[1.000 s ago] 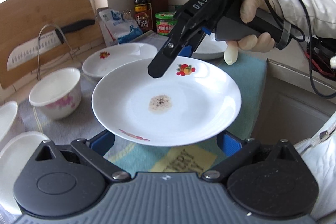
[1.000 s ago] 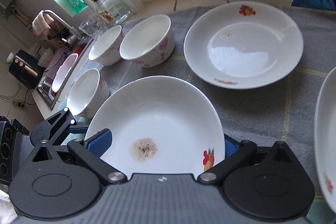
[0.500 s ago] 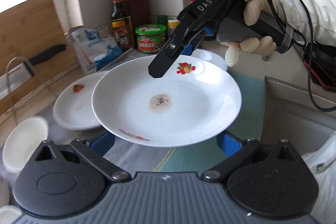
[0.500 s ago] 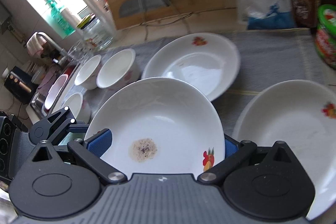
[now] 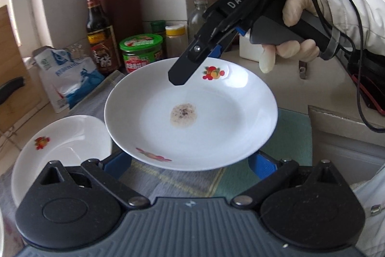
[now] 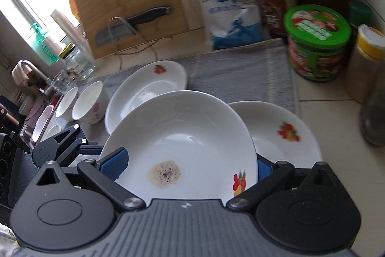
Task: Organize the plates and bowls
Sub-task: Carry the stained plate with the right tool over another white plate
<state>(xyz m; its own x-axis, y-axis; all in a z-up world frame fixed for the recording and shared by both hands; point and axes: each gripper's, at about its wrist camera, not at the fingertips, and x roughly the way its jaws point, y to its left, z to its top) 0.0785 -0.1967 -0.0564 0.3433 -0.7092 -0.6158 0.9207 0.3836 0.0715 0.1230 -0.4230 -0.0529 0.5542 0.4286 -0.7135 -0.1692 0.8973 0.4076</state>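
Observation:
A white plate point(image 5: 192, 112) with a fruit print and a brown speckled stain in its middle hangs above the counter, carried between both grippers. My left gripper point(image 5: 190, 163) is shut across its near rim, blue pads against the edge on either side. My right gripper point(image 5: 182, 74) holds the far rim; in its own view the right gripper point(image 6: 189, 165) has the plate point(image 6: 182, 136) between its pads, with the left gripper point(image 6: 60, 143) at the left. A second plate point(image 6: 284, 134) lies partly under the held one. A third plate point(image 6: 144, 86) lies behind, beside two bowls point(image 6: 89, 102).
A grey cloth point(image 6: 240, 74) covers the counter. At the back stand a green-lidded jar point(image 5: 142, 52), a soy sauce bottle point(image 5: 98, 28), a knife block point(image 5: 120, 4) and a blue-white bag point(image 5: 67, 74). A gloved hand point(image 5: 296, 25) and cable are on the right.
Both grippers have carried the plate to the right along the counter. The bowls have left the left wrist view, and the second plate now lies partly under the carried one.

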